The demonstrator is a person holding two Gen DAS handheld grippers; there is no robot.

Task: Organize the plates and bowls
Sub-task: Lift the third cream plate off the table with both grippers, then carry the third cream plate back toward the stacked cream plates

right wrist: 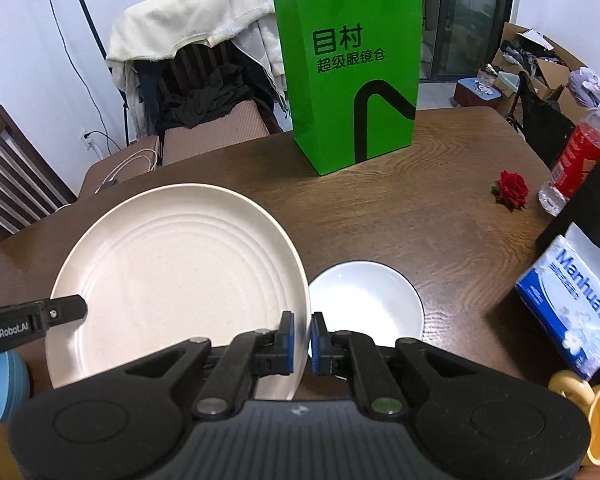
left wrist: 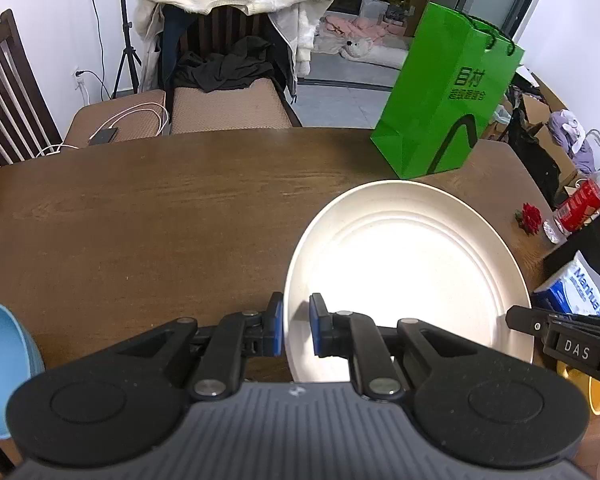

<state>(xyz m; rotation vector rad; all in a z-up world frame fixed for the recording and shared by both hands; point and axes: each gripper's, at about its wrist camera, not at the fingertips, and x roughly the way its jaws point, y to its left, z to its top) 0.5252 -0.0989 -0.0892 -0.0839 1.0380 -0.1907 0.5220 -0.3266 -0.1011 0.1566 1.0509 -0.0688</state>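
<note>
Left gripper and right gripper both clamped on cream plate rim, opposite sides; white bowl just right of plate.

Cream ridged plate aloft, tilted, above white bowl.

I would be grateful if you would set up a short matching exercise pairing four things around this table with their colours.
Things:
1. large plate held by both claws
2. paper bag standing on the table
3. bowl at the left edge
4. flower lying on the table

Colours:
A. red
B. light blue
C. cream
D. bright green

Pairs: 1-C, 2-D, 3-B, 4-A
</note>
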